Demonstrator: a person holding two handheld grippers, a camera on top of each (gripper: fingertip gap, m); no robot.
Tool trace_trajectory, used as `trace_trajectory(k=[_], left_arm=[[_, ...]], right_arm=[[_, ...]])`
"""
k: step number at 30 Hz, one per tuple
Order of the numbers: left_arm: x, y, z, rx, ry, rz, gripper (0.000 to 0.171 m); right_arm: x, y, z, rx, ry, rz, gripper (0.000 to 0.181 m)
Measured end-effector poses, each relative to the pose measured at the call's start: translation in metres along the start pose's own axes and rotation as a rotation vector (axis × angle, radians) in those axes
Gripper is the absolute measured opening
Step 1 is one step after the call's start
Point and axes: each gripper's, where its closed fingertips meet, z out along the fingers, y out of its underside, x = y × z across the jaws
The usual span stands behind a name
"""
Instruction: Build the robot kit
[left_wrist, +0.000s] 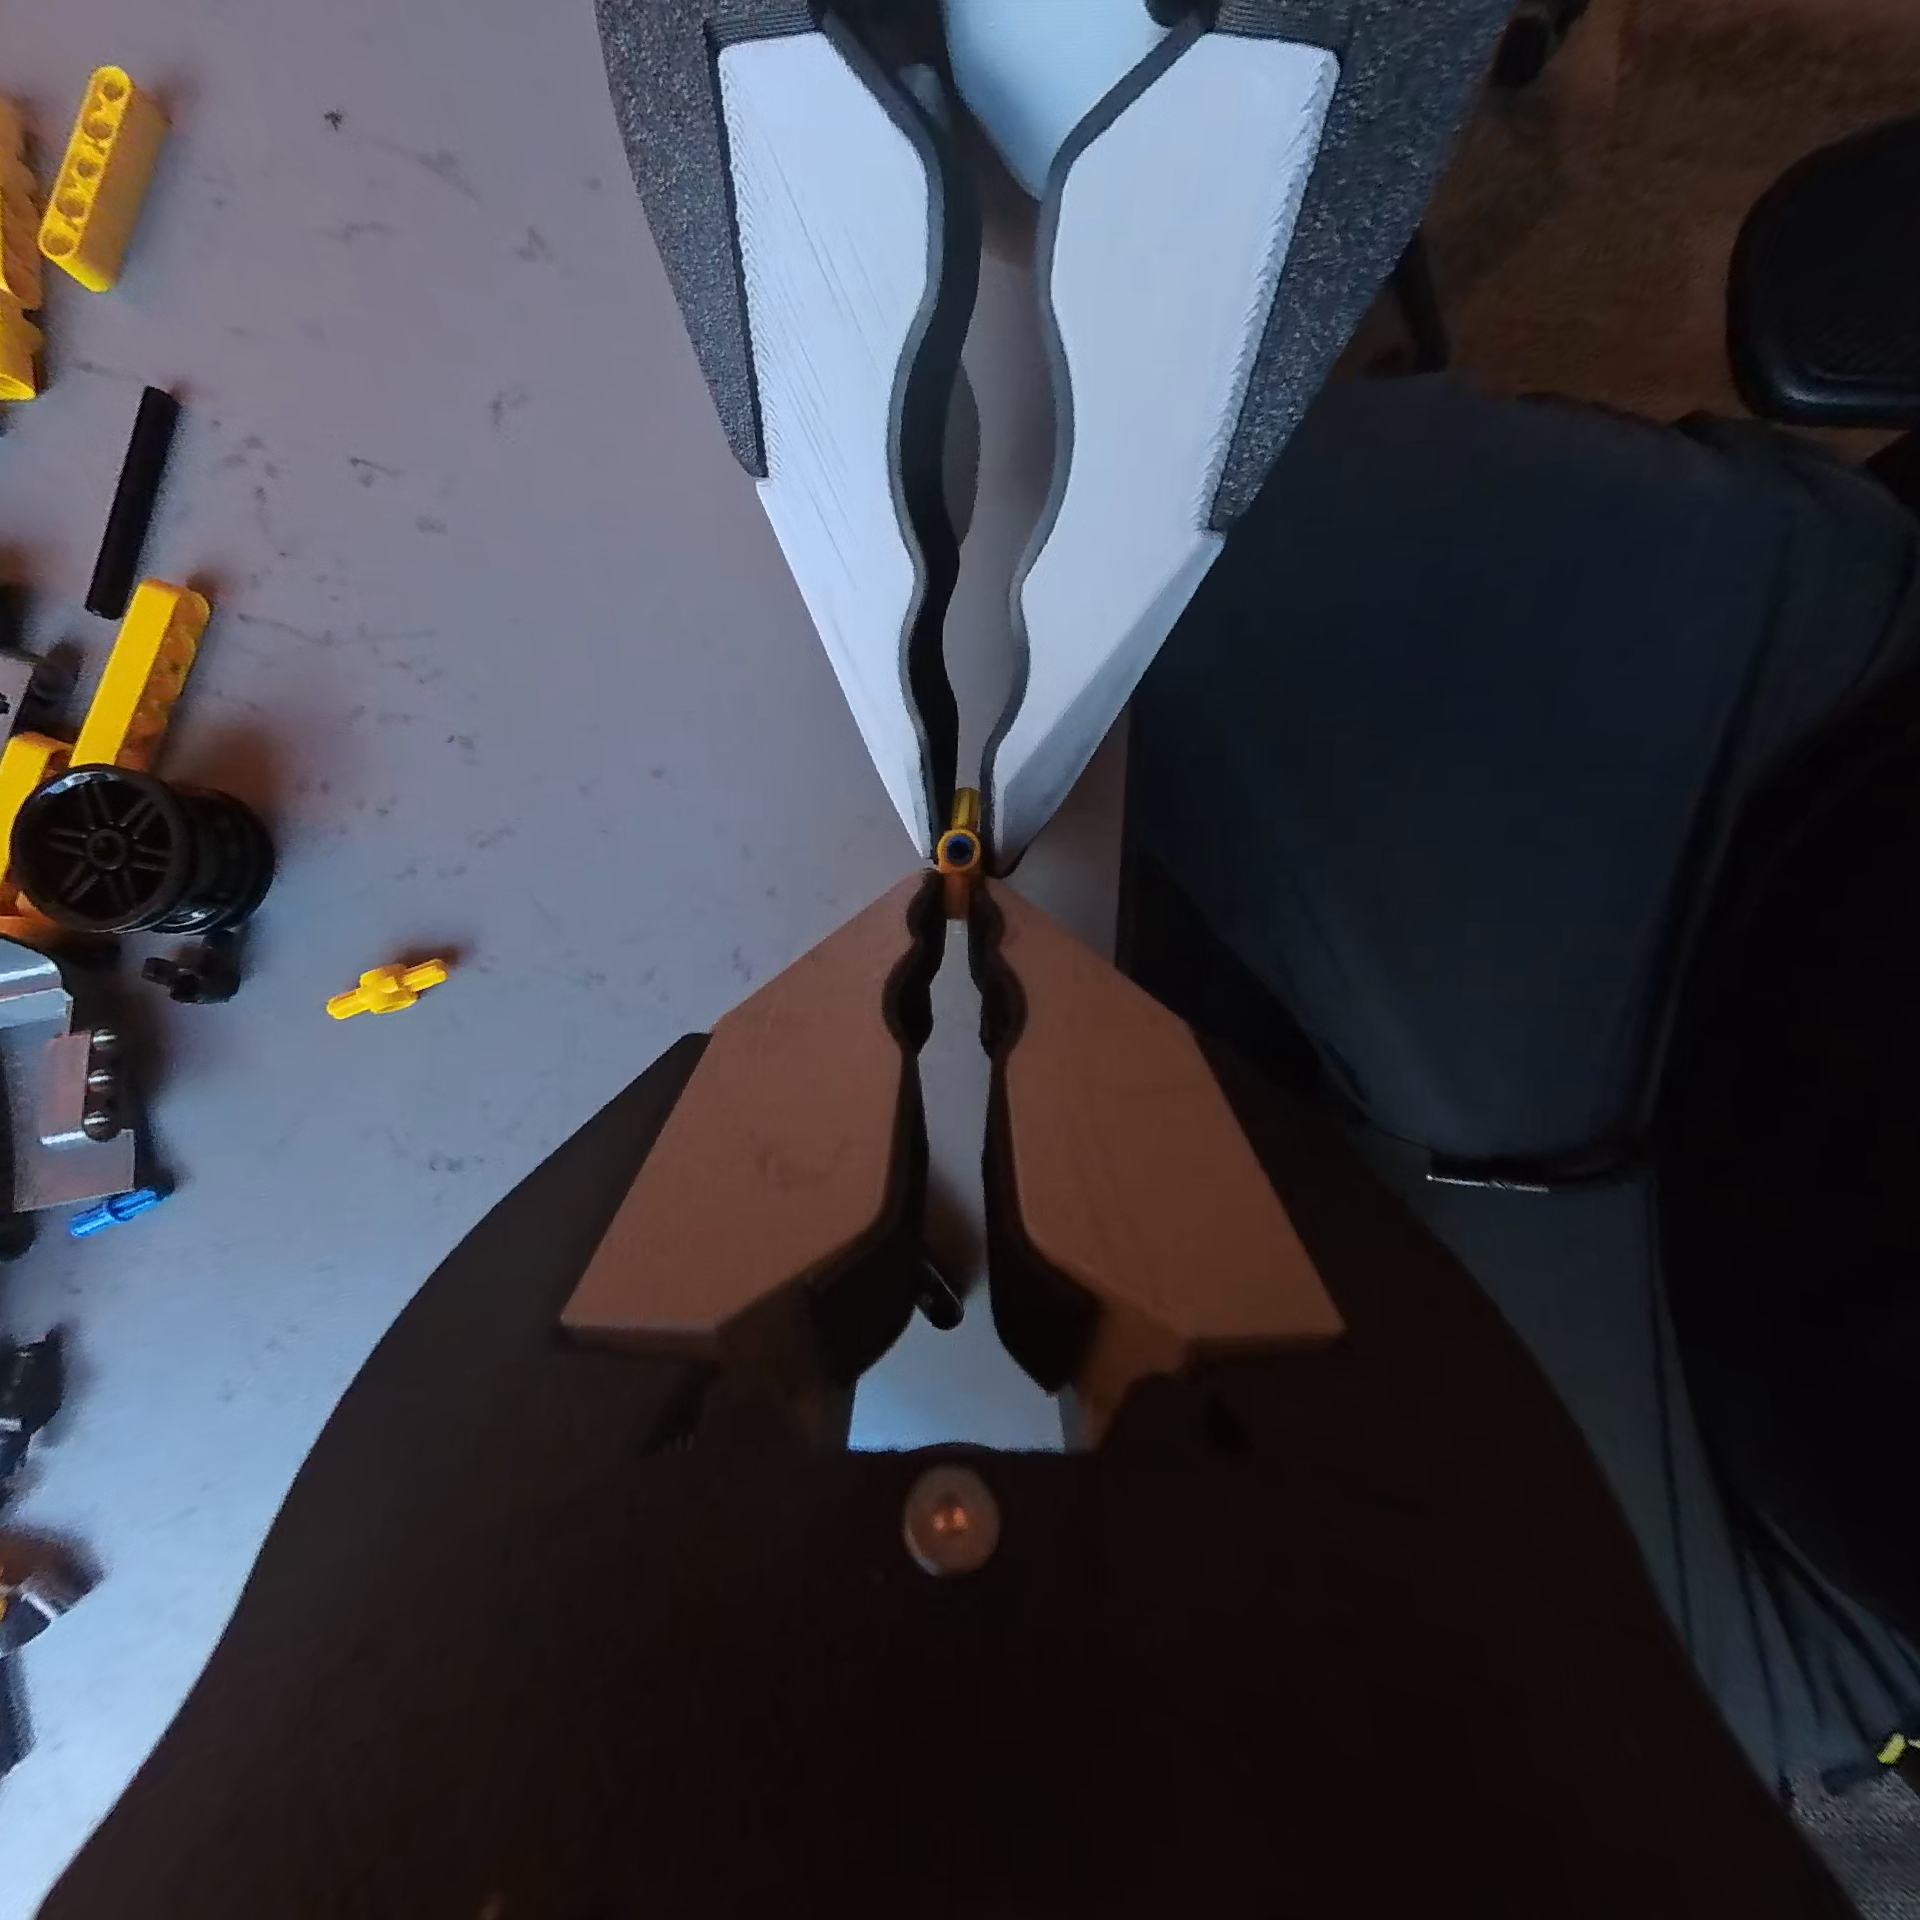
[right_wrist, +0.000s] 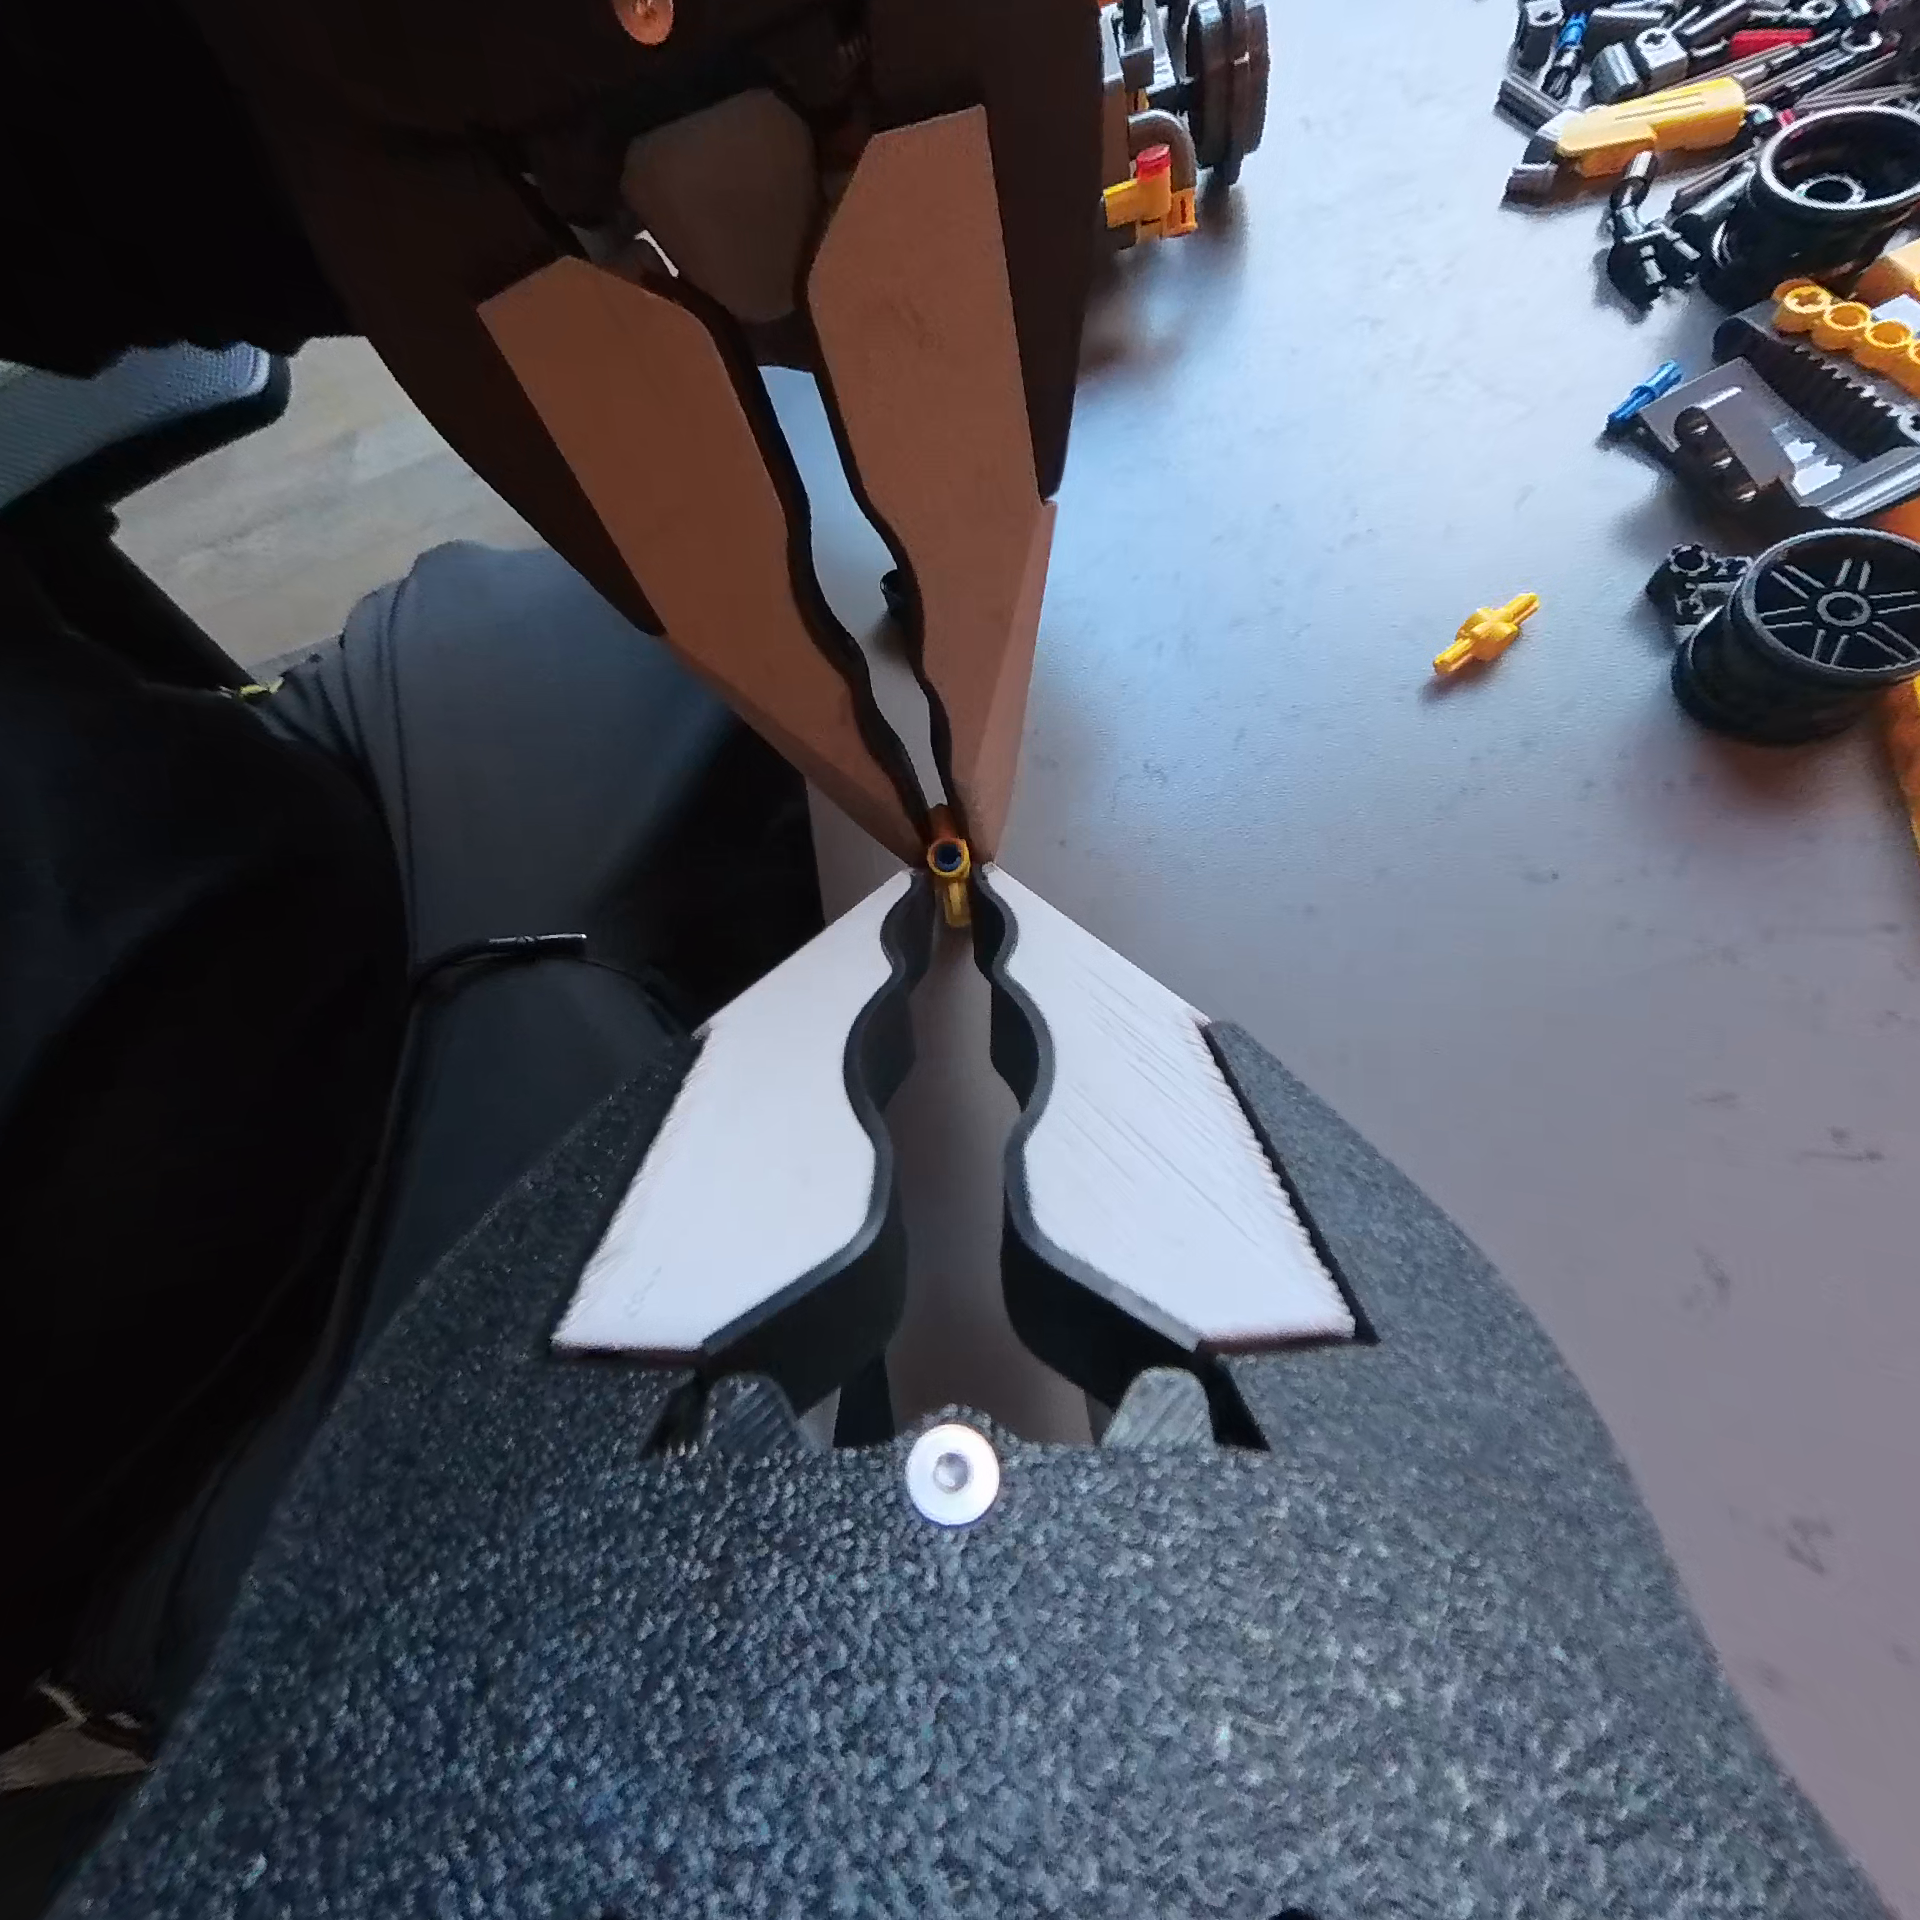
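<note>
- Left wrist view: the left gripper (left_wrist: 958, 894), brown-fingered, is pinched on a small yellow connector piece (left_wrist: 958, 850), held above the table edge (left_wrist: 1117, 831).
- The right gripper (right_wrist: 951, 883), white-fingered, is pinched on the same piece tip to tip.
- Slipping is judged likely if either squeeze is eased; the piece could drop off the table.
- No containers are seen; loose parts such as a black wheel (left_wrist: 114, 847) lie bare on the table.

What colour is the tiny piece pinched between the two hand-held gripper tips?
Yellow, with a blue centre in its end hole: the small connector piece. It shows best in the right wrist view.
</note>
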Motion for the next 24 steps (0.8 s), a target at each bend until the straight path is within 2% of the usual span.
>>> trace_trajectory(k=[8, 24], left_arm=[[-0.0021, -0.0050, -0.0029, 0.037, -0.003, -0.003, 0.001], [-0.0011, -0.0010, 0.0003, 0.022, 0.005, -0.010, 0.001]], right_arm=[[0.0013, -0.0038, -0.0044, 0.021, 0.001, 0.011, 0.006], [0.0008, 0.0000, -0.0004, 0.004, -0.009, 0.030, 0.006]])
